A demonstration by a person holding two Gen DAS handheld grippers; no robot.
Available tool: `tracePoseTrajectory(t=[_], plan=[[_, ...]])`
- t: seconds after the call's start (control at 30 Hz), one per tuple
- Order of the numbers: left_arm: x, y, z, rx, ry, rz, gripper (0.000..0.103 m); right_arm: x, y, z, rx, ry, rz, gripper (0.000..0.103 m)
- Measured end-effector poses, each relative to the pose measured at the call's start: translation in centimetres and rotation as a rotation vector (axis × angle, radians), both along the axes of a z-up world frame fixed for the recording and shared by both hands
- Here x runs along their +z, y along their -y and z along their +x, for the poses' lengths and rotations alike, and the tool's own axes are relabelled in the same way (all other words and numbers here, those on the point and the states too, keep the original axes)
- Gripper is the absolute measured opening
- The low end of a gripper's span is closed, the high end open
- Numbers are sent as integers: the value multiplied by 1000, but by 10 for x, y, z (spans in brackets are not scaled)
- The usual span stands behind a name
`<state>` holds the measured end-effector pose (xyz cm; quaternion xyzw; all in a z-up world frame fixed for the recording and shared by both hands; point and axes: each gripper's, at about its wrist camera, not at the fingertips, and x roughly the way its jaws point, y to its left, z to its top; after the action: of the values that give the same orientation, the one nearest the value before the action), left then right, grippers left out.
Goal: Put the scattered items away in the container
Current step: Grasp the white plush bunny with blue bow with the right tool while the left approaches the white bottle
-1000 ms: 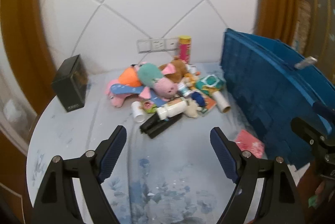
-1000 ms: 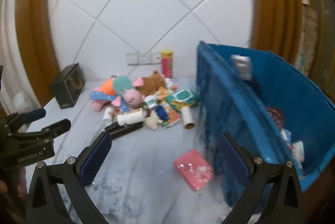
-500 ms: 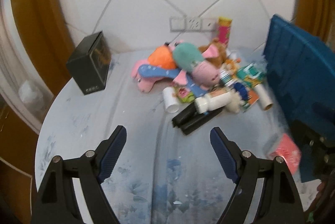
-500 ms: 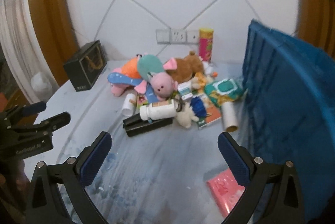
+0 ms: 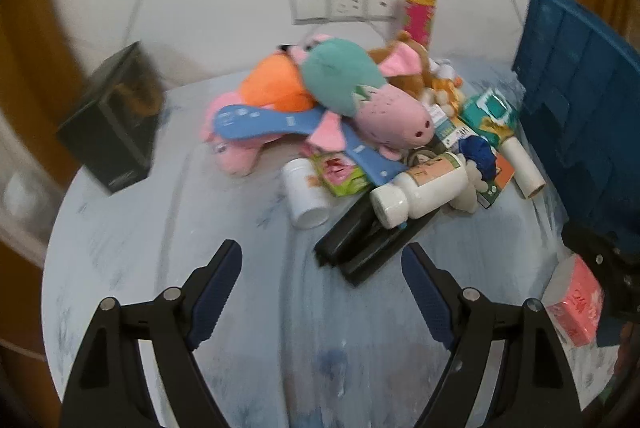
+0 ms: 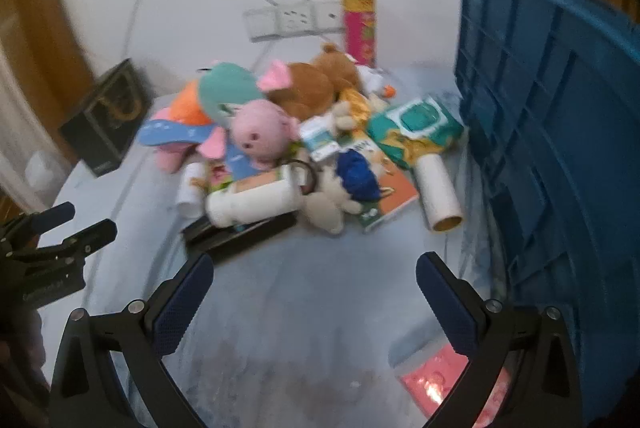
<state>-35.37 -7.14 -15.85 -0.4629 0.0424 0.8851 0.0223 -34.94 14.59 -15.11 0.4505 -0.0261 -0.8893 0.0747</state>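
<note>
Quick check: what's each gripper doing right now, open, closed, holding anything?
Left gripper: open, holding nothing, short of the black case.
Right gripper: open, holding nothing, above the table.

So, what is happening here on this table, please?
A person holds two grippers, tidying clutter into the tall blue plastic crate. The left gripper and right gripper are both open and empty, above the pale table, facing a pile of plush toys, a white plastic bottle and a flat black case. Nothing is grasped yet.
</note>
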Motion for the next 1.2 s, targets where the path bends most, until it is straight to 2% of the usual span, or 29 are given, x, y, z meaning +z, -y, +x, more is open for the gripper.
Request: tracePoseTrajectory(t=[0.17,0.43,0.6,0.63,0.7,0.73,0.8,0.87,0.9,1.07,1.2], plan=[[-34,-28,-42,-109,59,-8,82,-25,-16,-28,-71,51,10,103],[-85,-64,-86,-202,133,-14,82,-62,-35,-63,-123,109,7,103],[-92,-74,-110,-219,118,28,82,-79,-37,-78,-129,130,-6,103],[-93,-76,-113,-222,117,37,81,-82,-37,-81,-133,136,-4,103],[-96,-77,-121,-225,121,57,69,-87,-36,-85,-134,142,-9,103],[-97,-78,-124,-227,124,67,67,-89,-36,-87,-134,144,-14,102],[-96,-75,-123,-225,113,69,67,-92,-34,-90,-129,145,-24,94],[-93,-69,-119,-218,104,69,64,-96,-29,-95,-124,149,-33,72],[-91,-65,-116,-212,99,70,63,-98,-27,-98,-123,152,-40,67],[-85,-46,-113,-173,84,77,63,-110,-11,-112,-119,166,-90,66],[-90,-41,-120,-160,86,82,63,-120,2,-125,-125,176,-92,66]])
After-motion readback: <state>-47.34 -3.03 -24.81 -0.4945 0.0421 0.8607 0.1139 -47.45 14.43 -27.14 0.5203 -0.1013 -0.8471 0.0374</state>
